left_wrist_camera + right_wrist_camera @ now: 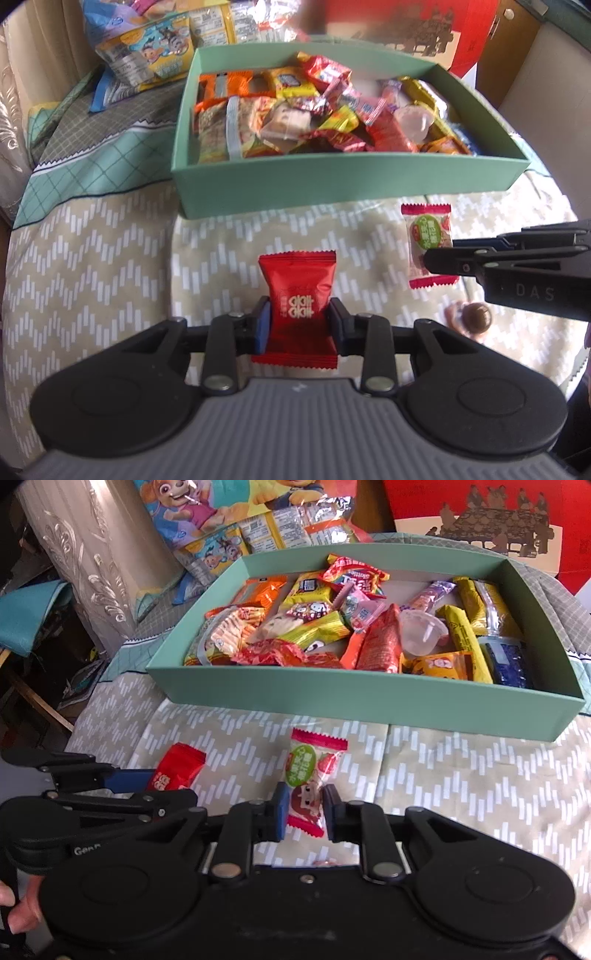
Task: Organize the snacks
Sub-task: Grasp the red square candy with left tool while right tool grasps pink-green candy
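Tools, two: left tool (299, 321) pinches one red packet (297, 295) (right tool (304, 812), one pink-edged sweet (312, 775)).

daylit room, patterned cloth underfoot

a beige zigzag cloth (110, 258) covers the surface; a pale embroidered curtain (92, 554) hangs at the left, a wooden cabinet (513, 37) stands behind.

You have a matt, smooth pale-green cardboard box (369, 701) on a woven cloth (110, 258) with a printed zigzag pattern. The red packet (297, 295) is glossy foil-like film; the pink-edged packet (314, 775) is shiny plastic with crimped ends. Your left gripper (298, 325) and right gripper (304, 812) are matt black plastic with metal rivets and blue pads (263, 325). The jelly cup (421, 631) is translucent plastic.
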`<state>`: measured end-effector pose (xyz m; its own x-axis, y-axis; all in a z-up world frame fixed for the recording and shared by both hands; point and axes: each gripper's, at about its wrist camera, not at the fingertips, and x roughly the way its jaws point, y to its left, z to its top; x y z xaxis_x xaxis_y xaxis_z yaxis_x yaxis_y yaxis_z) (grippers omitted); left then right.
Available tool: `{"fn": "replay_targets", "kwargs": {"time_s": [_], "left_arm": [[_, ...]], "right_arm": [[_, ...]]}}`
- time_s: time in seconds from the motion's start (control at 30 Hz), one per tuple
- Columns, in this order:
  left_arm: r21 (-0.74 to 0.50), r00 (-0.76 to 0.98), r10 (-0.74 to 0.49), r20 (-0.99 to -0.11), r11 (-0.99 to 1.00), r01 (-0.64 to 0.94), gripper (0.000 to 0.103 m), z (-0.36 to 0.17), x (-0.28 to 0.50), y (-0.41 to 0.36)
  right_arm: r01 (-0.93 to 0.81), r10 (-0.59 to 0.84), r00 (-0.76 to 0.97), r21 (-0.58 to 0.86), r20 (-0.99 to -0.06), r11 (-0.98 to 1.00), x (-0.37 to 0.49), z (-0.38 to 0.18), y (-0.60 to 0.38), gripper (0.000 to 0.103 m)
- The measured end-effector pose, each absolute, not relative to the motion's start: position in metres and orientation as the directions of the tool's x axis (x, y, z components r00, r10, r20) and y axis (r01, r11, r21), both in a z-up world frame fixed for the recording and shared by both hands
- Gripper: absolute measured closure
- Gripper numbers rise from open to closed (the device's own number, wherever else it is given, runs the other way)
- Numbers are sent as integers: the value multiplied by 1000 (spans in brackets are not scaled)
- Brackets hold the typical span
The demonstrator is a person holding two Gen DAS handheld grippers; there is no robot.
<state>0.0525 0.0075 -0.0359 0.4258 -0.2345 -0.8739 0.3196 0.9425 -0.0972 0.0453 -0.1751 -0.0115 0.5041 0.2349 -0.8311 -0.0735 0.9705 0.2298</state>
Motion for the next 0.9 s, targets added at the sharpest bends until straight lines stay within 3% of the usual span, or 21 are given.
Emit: {"fn": "replay_targets", "kwargs": {"time_s": [0.13, 0.4, 0.47, 0.53, 0.57, 0.9], "left_arm": [[-121, 452, -270, -850, 936, 330, 71, -15, 56, 3], [-136, 478, -307, -823, 923, 359, 71, 7, 71, -15], [-137, 473, -303, -827, 925, 353, 71, 4, 73, -16], [-135, 466, -296, -834, 928, 347, 71, 0, 73, -14], [-134, 463, -291, -838, 930, 342, 71, -2, 72, -13], [-143, 453, -272, -849, 944, 298, 71, -7, 73, 4]], "right_arm": [[-49, 255, 533, 272, -807, 961, 39, 3, -194, 90], [-22, 289, 555, 334, -780, 942, 45, 22, -223, 90], [-37, 294, 537, 326, -791, 944, 44, 16, -219, 86], [-48, 293, 519, 315, -803, 948, 43, 8, -211, 72], [-47, 292, 506, 312, -812, 949, 44, 1, -205, 69], [-52, 200, 483, 200, -852, 978, 49, -34, -170, 61]]}}
